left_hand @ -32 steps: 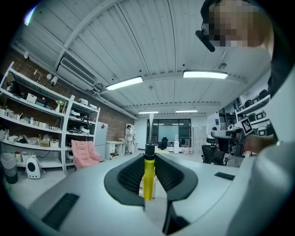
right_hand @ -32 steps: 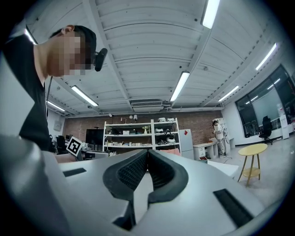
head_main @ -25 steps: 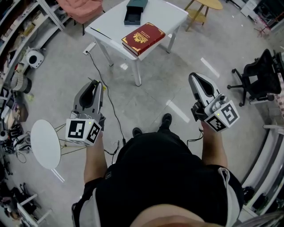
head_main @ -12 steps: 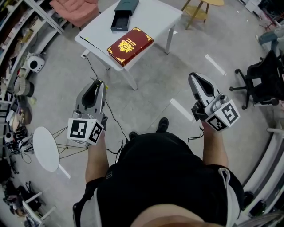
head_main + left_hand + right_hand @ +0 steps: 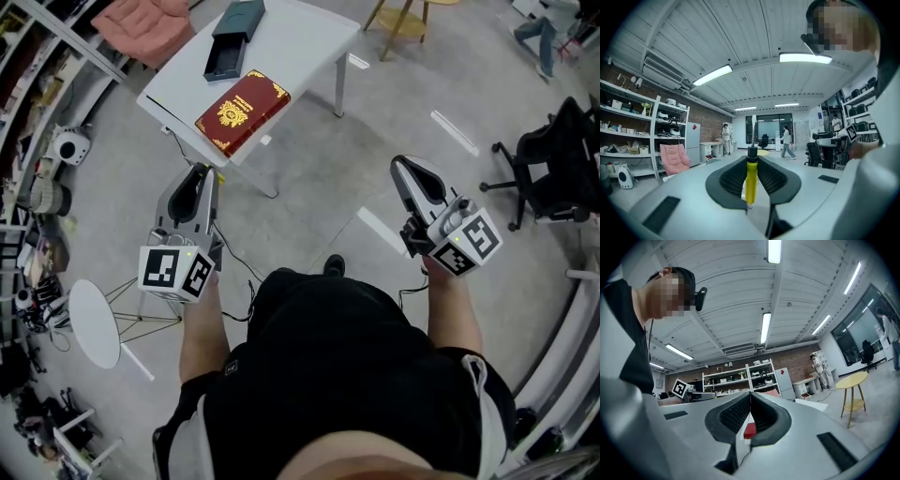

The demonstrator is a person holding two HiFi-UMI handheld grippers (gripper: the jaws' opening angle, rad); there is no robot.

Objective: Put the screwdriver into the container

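My left gripper (image 5: 751, 159) is clamped on the screwdriver (image 5: 750, 183). Its yellow handle lies between the jaws along the gripper's own length, and the black collar and thin shaft point out past the jaw tips, where the very tip is hard to make out against the room. My right gripper (image 5: 750, 401) has its jaws pressed together with nothing between them. Ahead of the left gripper and well apart from it, a white table (image 5: 309, 37) bears a red book (image 5: 242, 111) and, just beyond that, the dark open container (image 5: 225, 45), its inside too shadowed to show any contents.
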